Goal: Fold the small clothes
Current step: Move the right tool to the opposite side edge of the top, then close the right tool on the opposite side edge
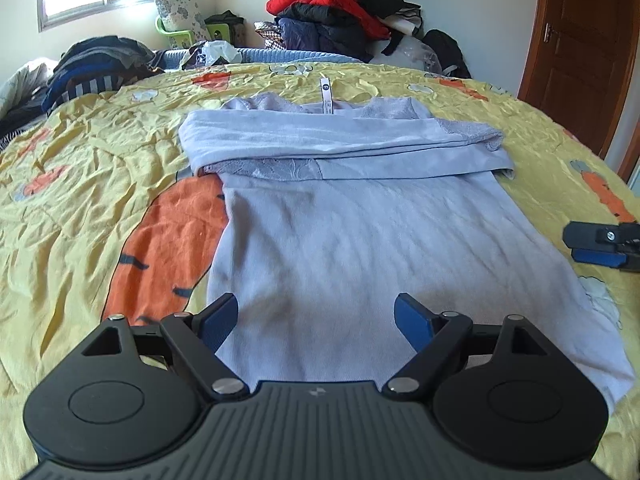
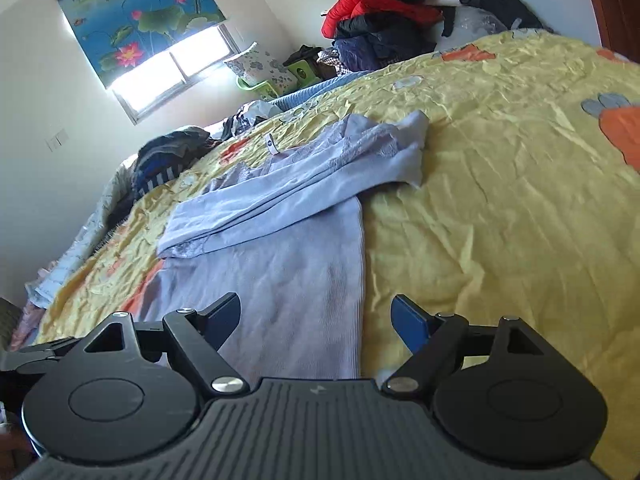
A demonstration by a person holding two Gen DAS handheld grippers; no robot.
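Your left gripper (image 1: 316, 320) has a black ribbed body, two round black discs, silver screws and blue finger pads (image 1: 218, 320). Your right gripper (image 2: 316, 320) looks the same, with blue pads (image 2: 412, 324).

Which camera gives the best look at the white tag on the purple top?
The left wrist view: the white tag faces the camera, upright at the collar of the purple top. In the right wrist view the tag is smaller and tilted, seen from the side.
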